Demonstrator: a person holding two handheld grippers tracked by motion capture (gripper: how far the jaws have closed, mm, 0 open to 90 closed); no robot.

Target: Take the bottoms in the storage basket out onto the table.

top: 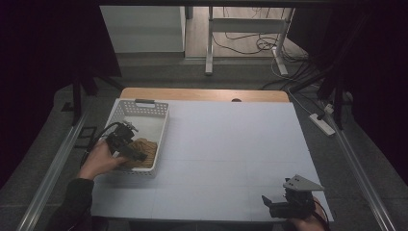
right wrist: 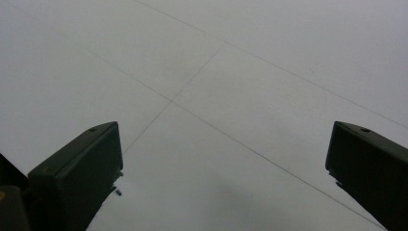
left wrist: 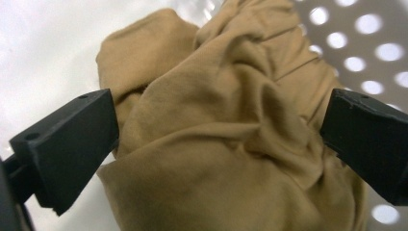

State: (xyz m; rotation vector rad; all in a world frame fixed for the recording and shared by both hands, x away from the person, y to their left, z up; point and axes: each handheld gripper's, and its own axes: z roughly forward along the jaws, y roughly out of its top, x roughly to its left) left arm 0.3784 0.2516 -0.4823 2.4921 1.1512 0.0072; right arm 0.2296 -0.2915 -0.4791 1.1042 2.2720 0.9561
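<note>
A white mat covers the wooden table, leaving a strip of wood bare along the far edge. Beyond the table stand the white legs of a desk, with cables on the floor beneath and a power strip at the right.

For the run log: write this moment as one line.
left gripper: open, jaws either side of crumpled tan cloth | cloth: in white perforated plastic basket | right gripper: open, empty, over white table
</note>
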